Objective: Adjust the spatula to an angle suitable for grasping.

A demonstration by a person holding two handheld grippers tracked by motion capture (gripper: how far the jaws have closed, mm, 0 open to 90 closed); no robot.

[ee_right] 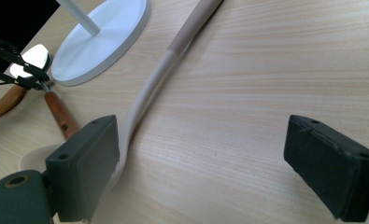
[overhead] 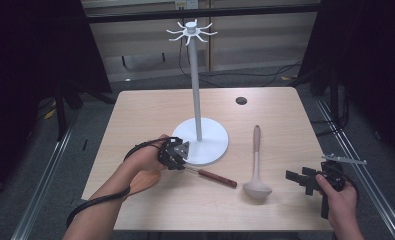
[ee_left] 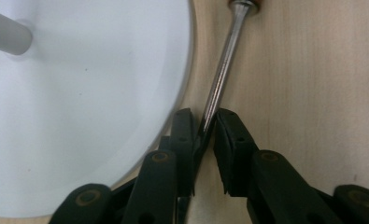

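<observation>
On the pale wooden surface (overhead: 150, 110) stands a white rack (overhead: 197, 90): a round base, a thin upright pole and a ring of curved hooks at the top. The left gripper (overhead: 174, 153) sits at the near-left edge of that base, its grey three-cornered plate facing up. From under it a thin metal shaft runs right to a red-brown handle (overhead: 219, 178); the jaws seem closed on the shaft, though the gripper body hides them. A light wooden ladle (overhead: 256, 167) lies to the right, bowl nearest the person. The right gripper (overhead: 310, 180) rests near the right edge, apart from the ladle.
</observation>
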